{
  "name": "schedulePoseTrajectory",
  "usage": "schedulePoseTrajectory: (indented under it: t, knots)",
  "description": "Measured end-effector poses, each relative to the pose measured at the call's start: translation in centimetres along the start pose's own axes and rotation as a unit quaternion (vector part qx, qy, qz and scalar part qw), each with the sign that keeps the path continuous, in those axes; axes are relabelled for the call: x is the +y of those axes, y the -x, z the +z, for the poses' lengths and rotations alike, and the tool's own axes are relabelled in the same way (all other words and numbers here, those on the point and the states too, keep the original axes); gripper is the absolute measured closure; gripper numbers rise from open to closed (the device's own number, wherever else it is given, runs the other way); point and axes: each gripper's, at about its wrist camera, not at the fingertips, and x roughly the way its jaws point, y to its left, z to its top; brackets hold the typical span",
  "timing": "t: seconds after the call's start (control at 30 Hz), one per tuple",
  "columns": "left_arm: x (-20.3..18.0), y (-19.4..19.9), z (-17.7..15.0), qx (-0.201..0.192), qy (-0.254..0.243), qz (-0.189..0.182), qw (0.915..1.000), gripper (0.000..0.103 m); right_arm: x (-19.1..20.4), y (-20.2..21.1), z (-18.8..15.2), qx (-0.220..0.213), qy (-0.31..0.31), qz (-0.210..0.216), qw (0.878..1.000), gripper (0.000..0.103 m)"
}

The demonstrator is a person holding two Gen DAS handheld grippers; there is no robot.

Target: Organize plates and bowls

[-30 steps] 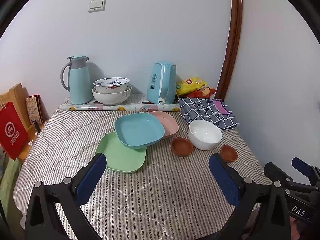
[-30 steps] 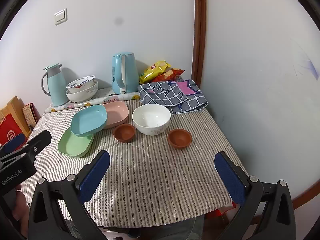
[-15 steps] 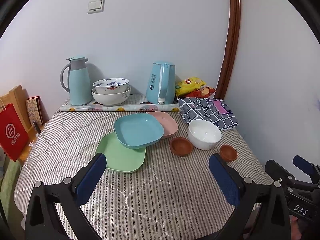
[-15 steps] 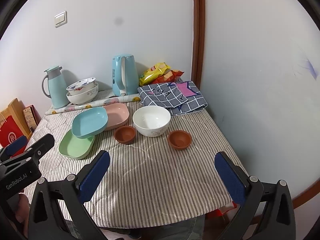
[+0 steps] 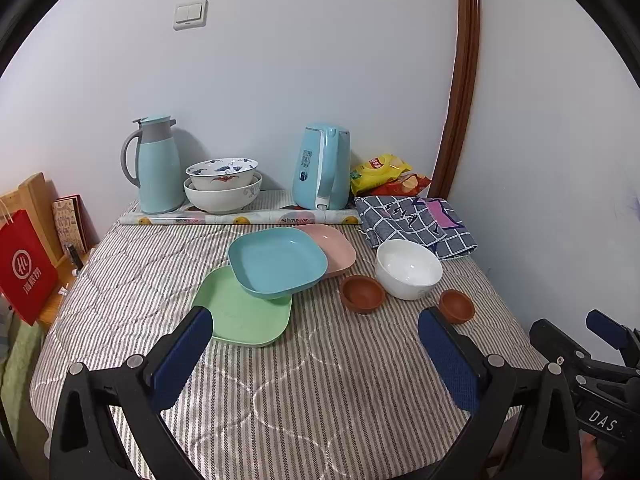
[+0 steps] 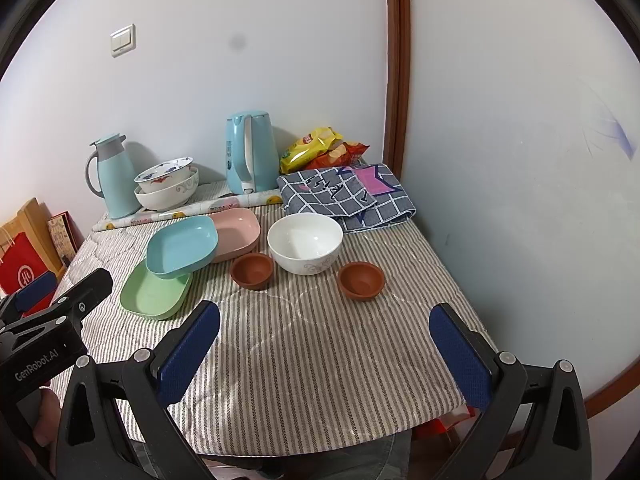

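A blue square plate (image 5: 278, 260) (image 6: 182, 246) rests tilted on a green plate (image 5: 244, 312) (image 6: 156, 294) and a pink plate (image 5: 334, 246) (image 6: 236, 232). A white bowl (image 5: 408, 268) (image 6: 305, 242) stands between two small brown bowls (image 5: 362, 293) (image 5: 457, 305) (image 6: 252, 270) (image 6: 361, 279). Two patterned bowls (image 5: 222, 188) (image 6: 167, 186) are stacked at the back. My left gripper (image 5: 314, 354) and my right gripper (image 6: 324, 346) are both open and empty, over the table's near part.
A striped cloth covers the table (image 5: 280, 392). At the back stand a blue thermos (image 5: 154, 166), a blue kettle (image 5: 322, 168), snack bags (image 5: 380, 174), a checked cloth (image 5: 416, 226) and a rolled mat (image 5: 240, 218). A red bag (image 5: 26, 266) is at the left. The wall is close on the right.
Both grippers have drifted slightly; the table's objects sit a little differently in view. Nothing on the table has moved.
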Motion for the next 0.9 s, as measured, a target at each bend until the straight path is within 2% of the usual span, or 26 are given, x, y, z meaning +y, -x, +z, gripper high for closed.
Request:
schedulePoseTrajectory:
  t: [0.9]
  knots:
    - [-0.05,0.18,-0.06,-0.003,0.0,0.001,1.0,0.0,-0.04,0.07,-0.06,-0.003,0.0,0.002,1.0,0.0]
